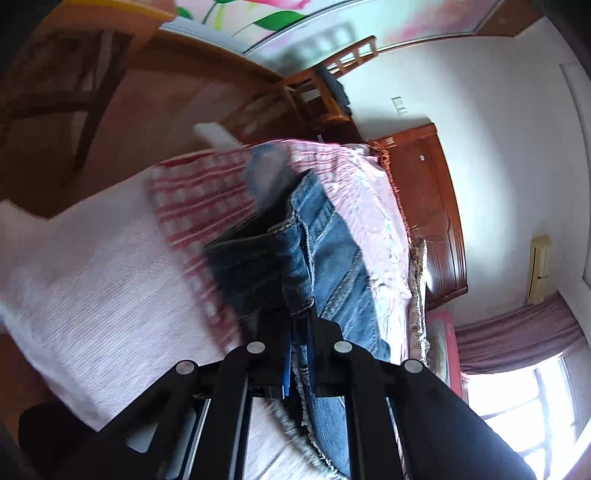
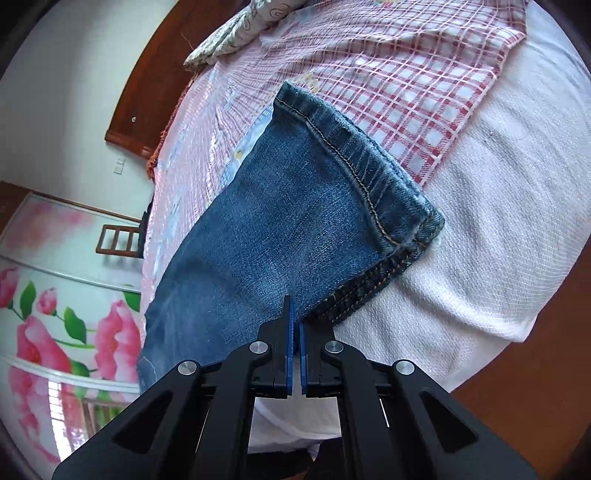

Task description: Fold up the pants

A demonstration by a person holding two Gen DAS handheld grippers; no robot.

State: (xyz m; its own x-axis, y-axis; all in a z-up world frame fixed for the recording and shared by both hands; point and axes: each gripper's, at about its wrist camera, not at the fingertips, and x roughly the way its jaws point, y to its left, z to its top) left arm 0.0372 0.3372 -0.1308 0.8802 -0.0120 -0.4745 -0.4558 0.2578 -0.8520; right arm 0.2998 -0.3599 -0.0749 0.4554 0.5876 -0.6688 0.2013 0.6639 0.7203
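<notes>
Blue denim jeans (image 1: 332, 258) lie on a bed. In the left wrist view my left gripper (image 1: 299, 325) is shut on a bunched seam edge of the jeans, which hang lifted in front of it. In the right wrist view a jeans leg (image 2: 280, 229) with its stitched hem (image 2: 362, 162) stretches away over the bed. My right gripper (image 2: 294, 325) is shut on the near edge of that leg, with the blue pads almost together and the cloth pinched between them.
The bed has a white cover (image 2: 480, 240) and a red-and-white checked sheet (image 2: 406, 85). A patterned pillow (image 2: 240, 33) lies by the wooden headboard (image 1: 432, 206). A wooden chair (image 1: 321, 96) and a flowered wardrobe (image 2: 48, 295) stand nearby.
</notes>
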